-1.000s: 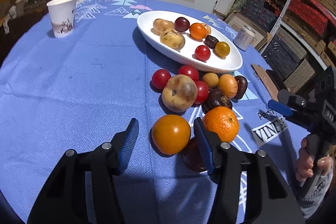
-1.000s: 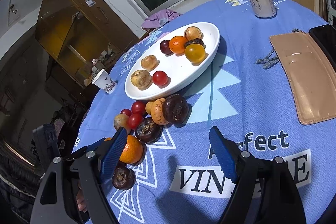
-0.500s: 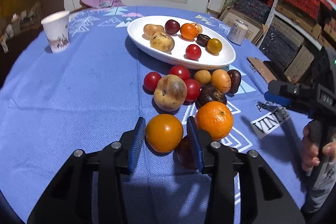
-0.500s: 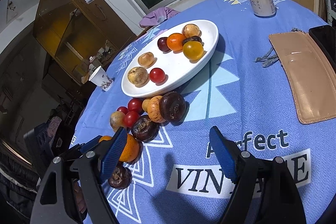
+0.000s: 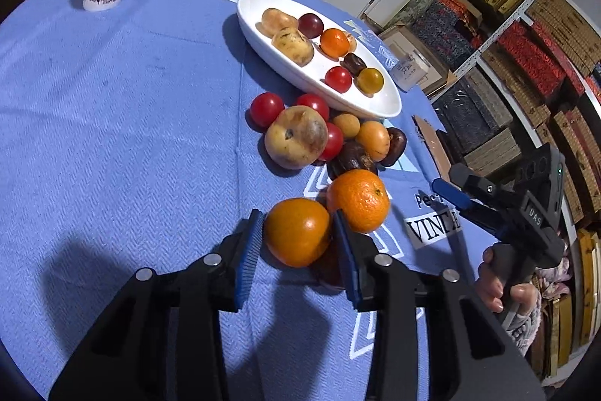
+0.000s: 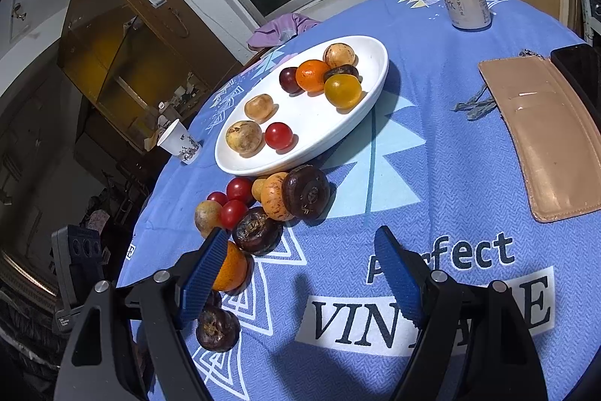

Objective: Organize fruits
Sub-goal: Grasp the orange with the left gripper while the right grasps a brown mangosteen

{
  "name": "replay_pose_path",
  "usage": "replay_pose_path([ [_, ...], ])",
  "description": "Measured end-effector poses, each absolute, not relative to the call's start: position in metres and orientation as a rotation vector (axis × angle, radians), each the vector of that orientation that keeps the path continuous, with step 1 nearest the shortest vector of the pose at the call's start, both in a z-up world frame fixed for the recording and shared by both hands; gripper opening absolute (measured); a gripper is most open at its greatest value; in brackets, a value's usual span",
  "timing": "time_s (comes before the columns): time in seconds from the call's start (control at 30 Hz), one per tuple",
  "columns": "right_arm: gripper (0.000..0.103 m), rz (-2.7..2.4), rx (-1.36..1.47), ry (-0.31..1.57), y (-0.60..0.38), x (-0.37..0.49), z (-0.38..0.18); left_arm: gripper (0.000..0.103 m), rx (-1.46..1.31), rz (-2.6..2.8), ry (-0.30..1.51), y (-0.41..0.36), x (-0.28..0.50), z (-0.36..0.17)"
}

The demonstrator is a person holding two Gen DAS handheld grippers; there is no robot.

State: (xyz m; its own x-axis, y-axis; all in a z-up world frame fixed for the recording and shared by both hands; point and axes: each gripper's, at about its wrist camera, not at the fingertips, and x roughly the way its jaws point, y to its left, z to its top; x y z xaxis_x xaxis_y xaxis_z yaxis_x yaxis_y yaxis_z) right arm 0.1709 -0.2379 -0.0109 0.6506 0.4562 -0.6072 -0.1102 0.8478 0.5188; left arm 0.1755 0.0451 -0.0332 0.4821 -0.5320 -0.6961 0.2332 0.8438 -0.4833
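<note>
The left tongs (image 5: pixel 296 243) are clamped on a smooth orange persimmon (image 5: pixel 297 232), just off the cloth-covered tabletop (image 5: pixel 112 138), nearer the camera than the white oval plate (image 5: pixel 319 89). Round, glossy and likely soft-skinned, it wants gentle pressure across its widest part. The right tongs (image 6: pixel 300 273) hang apart, empty, short of the plate (image 6: pixel 375 89).

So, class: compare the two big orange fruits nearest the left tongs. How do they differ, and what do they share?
The smooth orange fruit has glossy skin; the dimpled orange has pitted peel and a small stem mark. The smooth orange fruit sits between the fingers of the left tongs; the dimpled orange lies just outside them, beyond the right-hand finger. Both are round, orange, similar in size, and on the blue cloth.
</note>
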Motion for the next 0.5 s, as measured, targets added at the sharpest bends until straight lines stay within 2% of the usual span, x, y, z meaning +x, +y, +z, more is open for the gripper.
replay_pose_path([
  [0.23, 0.082, 0.327, 0.433, 0.784, -0.235, 0.169, -0.008, 0.037, -0.097, -0.364, 0.843, 0.016, 0.153, -0.018],
  [0.37, 0.082, 0.329, 0.376, 0.784, -0.225, 0.17, -0.007, 0.037, -0.072, -0.309, 0.776, 0.019, 0.146, -0.01],
  [0.5, 0.08, 0.315, 0.302, 0.816, -0.209, 0.182, -0.009, 0.037, -0.111, -0.3, 0.798, 0.028, 0.153, -0.011],
])
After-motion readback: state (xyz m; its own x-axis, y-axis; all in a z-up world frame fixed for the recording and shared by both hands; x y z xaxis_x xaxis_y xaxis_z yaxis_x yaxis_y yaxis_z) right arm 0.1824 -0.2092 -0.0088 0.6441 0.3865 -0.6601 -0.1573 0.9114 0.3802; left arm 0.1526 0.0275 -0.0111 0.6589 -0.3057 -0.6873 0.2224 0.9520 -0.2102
